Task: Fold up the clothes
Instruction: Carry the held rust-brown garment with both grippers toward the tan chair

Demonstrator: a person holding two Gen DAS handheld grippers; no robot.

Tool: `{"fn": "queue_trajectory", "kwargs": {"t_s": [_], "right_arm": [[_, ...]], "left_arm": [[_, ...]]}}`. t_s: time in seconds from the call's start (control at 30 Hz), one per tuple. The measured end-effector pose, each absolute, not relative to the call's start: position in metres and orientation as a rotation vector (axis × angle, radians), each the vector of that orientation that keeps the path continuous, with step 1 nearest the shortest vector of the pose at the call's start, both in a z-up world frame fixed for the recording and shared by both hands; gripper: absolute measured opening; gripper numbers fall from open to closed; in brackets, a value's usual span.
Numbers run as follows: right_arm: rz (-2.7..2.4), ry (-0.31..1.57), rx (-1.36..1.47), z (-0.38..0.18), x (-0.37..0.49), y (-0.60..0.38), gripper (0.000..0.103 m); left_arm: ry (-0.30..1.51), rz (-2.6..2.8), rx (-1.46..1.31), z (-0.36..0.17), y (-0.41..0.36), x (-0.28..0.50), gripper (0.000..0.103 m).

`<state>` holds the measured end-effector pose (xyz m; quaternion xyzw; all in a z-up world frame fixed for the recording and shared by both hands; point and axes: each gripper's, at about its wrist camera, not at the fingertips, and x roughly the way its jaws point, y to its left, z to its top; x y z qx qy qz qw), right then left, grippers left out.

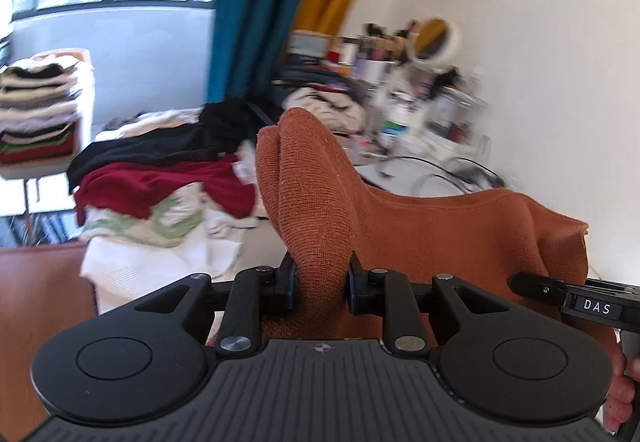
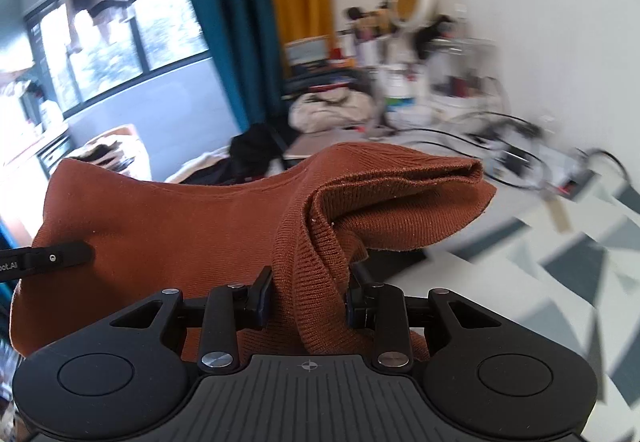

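The left gripper (image 1: 321, 284) is clamped down on a bunched fold of the rust-orange knit garment (image 1: 460, 234), and the right gripper (image 2: 307, 298) is doing the same on its end, jaws nearly closed with a thick wad of fabric squeezed between them. So the garment is up in the air, stretched between the two, hanging above the table rather than lying on it. In the left view the tip of the other gripper pokes in from the right against the cloth, and part of a hand (image 1: 618, 394) shows at the lower right.

What could go wrong: each grip is on a rolled lump, not a clean edge, so layers could slide out unevenly and the fold would end up crooked. The top edge sags between the grippers, so any slack there could crease once it's laid down. Also the far side of the table is crowded: a loose pile of clothes (image 1: 160, 177) in black, dark red and white-green at the far left, and cables and jars toward the far right corner. A swinging hem could snag or drag something.

Material-wise it's a fine ribbed knit, soft and floppy, curling into rounded tubes where pinched. A neat stack of folded clothes (image 1: 40, 113) sits well off beside the window, though both views are motion-blurred back there.
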<state>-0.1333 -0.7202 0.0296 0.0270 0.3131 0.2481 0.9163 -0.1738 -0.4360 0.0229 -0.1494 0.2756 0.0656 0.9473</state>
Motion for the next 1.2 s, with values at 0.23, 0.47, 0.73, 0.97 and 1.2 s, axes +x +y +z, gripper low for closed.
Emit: {"fn": "queue_trajectory", "kwargs": {"t_s": [0.23, 0.47, 0.73, 0.97, 1.2], "right_arm": [[0.648, 0.652, -0.013, 0.018, -0.073, -0.621, 0.029], [0.752, 0.658, 0.009, 0.005, 0.010, -0.541, 0.029], [0.853, 0.672, -0.013, -0.005, 0.076, -0.433, 0.029], [0.854, 0.695, -0.055, -0.017, 0.087, -0.305, 0.029], [0.757, 0.733, -0.030, -0.017, 0.054, -0.151, 0.029]], "left_arm": [[0.578, 0.257, -0.340, 0.002, -0.358, -0.138, 0.023], [0.588, 0.358, -0.317, 0.006, -0.295, -0.071, 0.023], [0.598, 0.432, -0.362, -0.006, -0.211, -0.046, 0.023], [0.586, 0.414, -0.416, -0.029, -0.092, -0.046, 0.023], [0.614, 0.327, -0.333, -0.018, 0.056, -0.056, 0.023]]}}
